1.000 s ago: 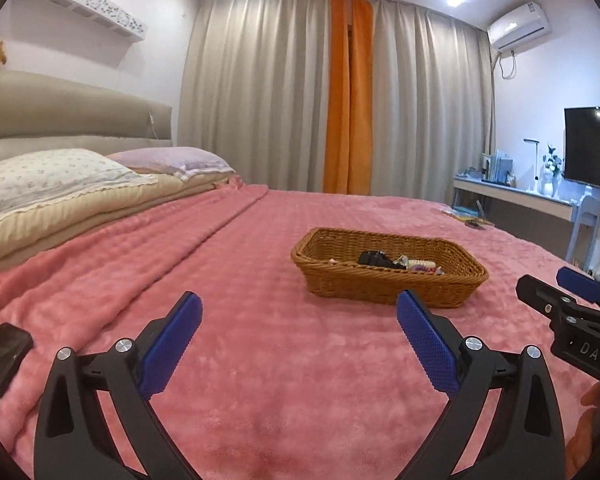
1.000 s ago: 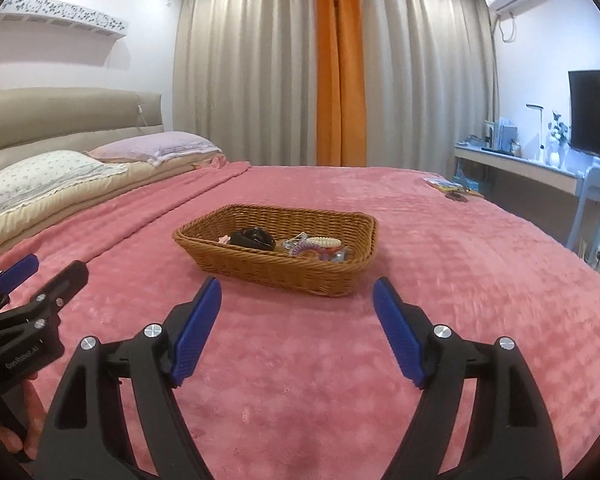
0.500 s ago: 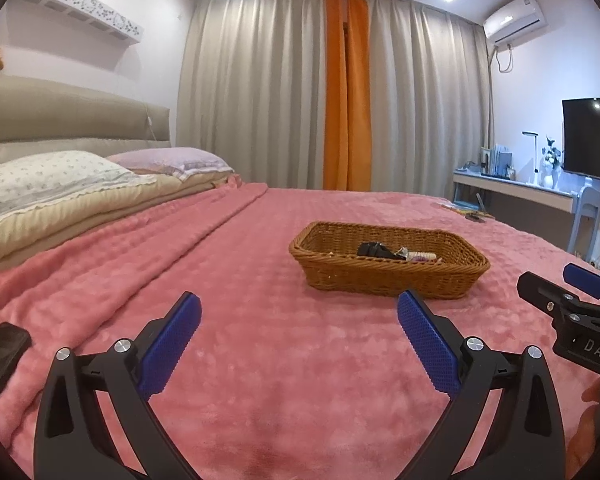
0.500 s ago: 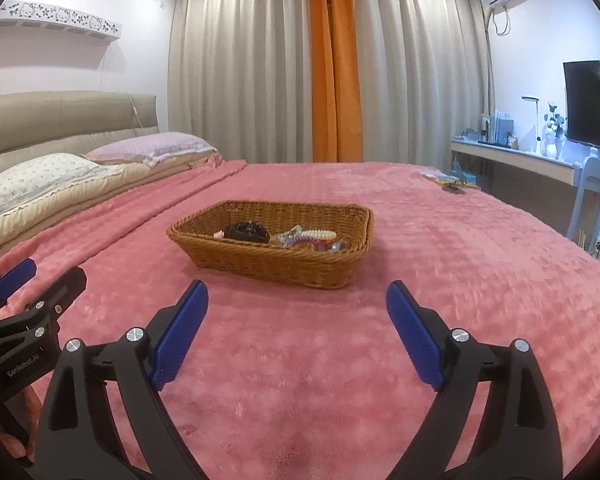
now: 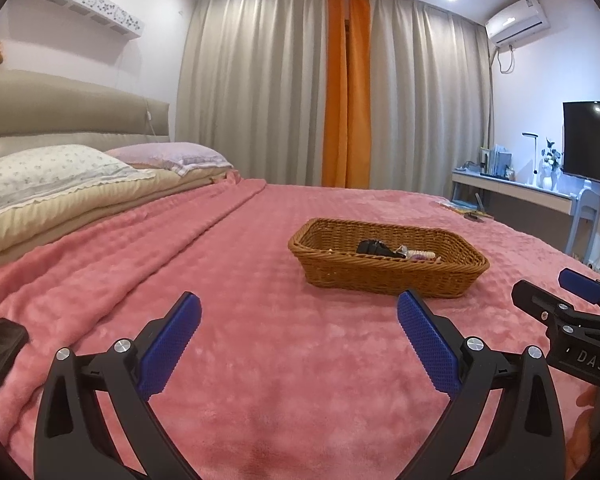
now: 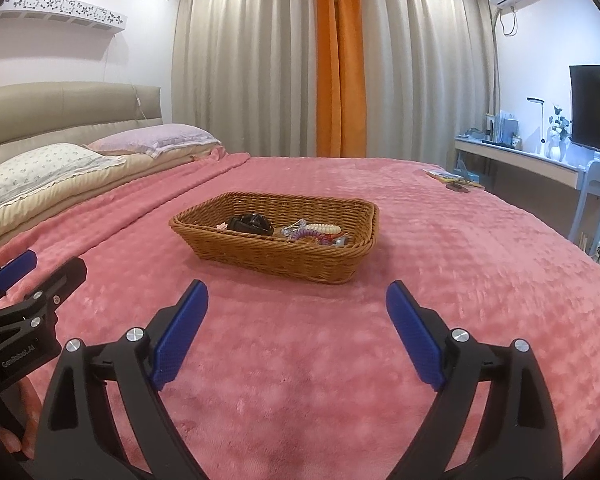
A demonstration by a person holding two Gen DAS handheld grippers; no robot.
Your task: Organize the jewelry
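wicker basket (image 6: 276, 254) on pink blanket (image 6: 300, 360), black item (image 6: 250, 224) and coiled hair ties (image 6: 314, 233) inside (jumbled), both grippers (image 5: 298, 338) (image 6: 296, 334) spread, empty

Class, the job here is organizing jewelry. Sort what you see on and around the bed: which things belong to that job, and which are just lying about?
Belongs to the job:
- brown woven wicker basket
- black bundle in it
- purple spiral coil
- left gripper, right gripper, both open

Just lying about:
- lilac pillow
- floral white pillow
- booklets on the far bed corner

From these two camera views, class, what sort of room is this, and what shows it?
A bedroom, most likely at home: a bed under a pink blanket, pillows against a padded headboard, and closed curtains.
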